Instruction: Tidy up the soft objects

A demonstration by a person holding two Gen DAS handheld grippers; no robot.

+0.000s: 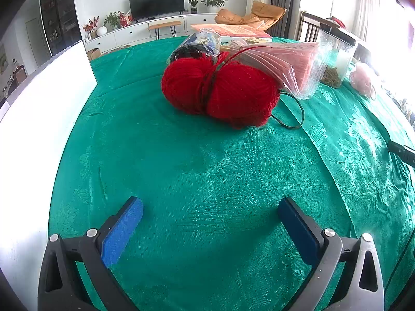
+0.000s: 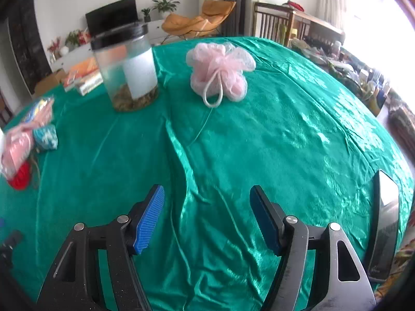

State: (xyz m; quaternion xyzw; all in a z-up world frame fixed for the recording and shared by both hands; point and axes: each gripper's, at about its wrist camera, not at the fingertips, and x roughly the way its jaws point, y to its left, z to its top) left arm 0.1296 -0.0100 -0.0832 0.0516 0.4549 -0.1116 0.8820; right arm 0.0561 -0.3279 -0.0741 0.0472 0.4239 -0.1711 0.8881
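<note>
A: Starting with containers, what is seen on the green tablecloth (image 2: pixel 259 129)?

B: A clear plastic jar (image 2: pixel 127 70) with a black lid is stood upright. Brownish bits are heaped at its bottom, and a white cylinder is set inside it; what the bits are cannot be told.

A: And the soft things, taking the jar as the landmark?

B: A pink mesh bath pouf (image 2: pixel 220 71) with a white cord loop is lain just to the right of the jar, apart from it. In the left wrist view a red yarn ball (image 1: pixel 220 90) is placed in front of the jar and to its left, touching a clear bag of pink sheets (image 1: pixel 285 67) that reaches toward the jar. A dark roll (image 1: pixel 194 44) in clear wrap is seen behind the yarn.

A: What is cut off or unclear?

B: In the right wrist view the yarn and the pink bag are blurred at the left edge. A white panel (image 1: pixel 39 129) is cropped by the frame in the left view, and its nature cannot be told.

A: The fingers?

B: The left gripper (image 1: pixel 210 215) is held wide apart over bare cloth, with nothing between its blue pads. The right gripper (image 2: pixel 207 204) is likewise spread wide, nothing gripped or touched, well short of the pouf.
</note>
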